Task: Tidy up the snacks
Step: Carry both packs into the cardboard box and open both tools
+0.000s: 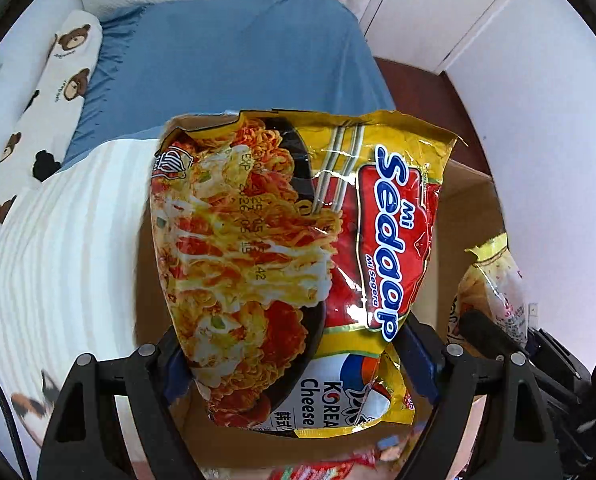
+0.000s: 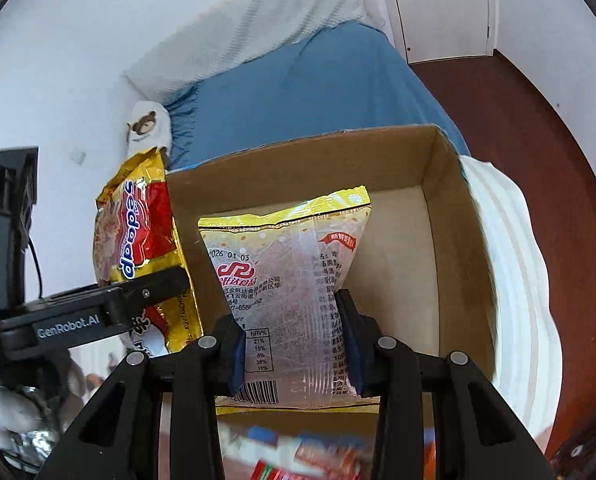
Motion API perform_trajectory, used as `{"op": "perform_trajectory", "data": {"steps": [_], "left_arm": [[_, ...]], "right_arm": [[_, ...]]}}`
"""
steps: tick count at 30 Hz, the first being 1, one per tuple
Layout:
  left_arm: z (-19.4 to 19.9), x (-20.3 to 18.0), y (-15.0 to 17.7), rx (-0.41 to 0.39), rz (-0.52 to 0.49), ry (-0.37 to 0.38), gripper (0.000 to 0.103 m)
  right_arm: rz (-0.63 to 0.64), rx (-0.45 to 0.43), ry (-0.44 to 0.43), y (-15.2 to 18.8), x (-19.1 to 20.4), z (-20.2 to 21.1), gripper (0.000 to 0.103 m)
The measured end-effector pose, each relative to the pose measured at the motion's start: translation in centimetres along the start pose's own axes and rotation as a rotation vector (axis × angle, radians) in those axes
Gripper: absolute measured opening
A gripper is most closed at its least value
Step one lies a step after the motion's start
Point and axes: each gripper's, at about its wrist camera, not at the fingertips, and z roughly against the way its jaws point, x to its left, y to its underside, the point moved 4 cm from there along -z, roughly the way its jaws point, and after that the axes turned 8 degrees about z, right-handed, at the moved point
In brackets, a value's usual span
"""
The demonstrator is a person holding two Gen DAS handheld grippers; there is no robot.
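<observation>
My left gripper (image 1: 298, 364) is shut on a yellow and red Mi Sedaap noodle packet (image 1: 282, 256), held upright over the left side of an open cardboard box (image 1: 469, 216). The same packet (image 2: 142, 256) and the left gripper (image 2: 154, 288) show at the left of the right wrist view, at the box's left wall. My right gripper (image 2: 296, 344) is shut on a clear and yellow snack bag (image 2: 290, 280), held upright over the inside of the box (image 2: 401, 264). This bag also shows at the right edge of the left wrist view (image 1: 493, 280).
The box sits on a bed with a blue sheet (image 1: 234, 60) and a white striped blanket (image 1: 66, 248). A bear-print pillow (image 1: 58, 92) lies by the wall. More red snack packets (image 2: 305, 456) lie blurred near the box's near edge. Wood floor (image 2: 529, 140) is at right.
</observation>
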Motion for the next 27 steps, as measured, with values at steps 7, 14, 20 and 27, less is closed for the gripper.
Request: {"op": "perform_trajectory", "data": {"steps": [7,14,20,27], "left_arm": [[-5.8,-0.4,-3.2,0.120,0.012,-0.017,0.085],[-8.2,0.2,-3.5,0.169,0.002,-0.054,0.086],[-7.4,0.5,-2.8,0.151,-0.002,-0.044,0.086],[-4.0,0.5,-1.7,0.054,-0.028,-0.081,0.086]], "right_arm": [[0.008,0.068,0.028,-4.4,-2.1,-9.3,0.041],[0.006,0.147,-0.006,-6.4,-4.4,-15.6,0.079],[0.004,0.165,0.007,-6.6,-5.0,-16.7,0.080],[0.010,0.150,0.058,-5.3,-3.9,-14.0,0.080]]}}
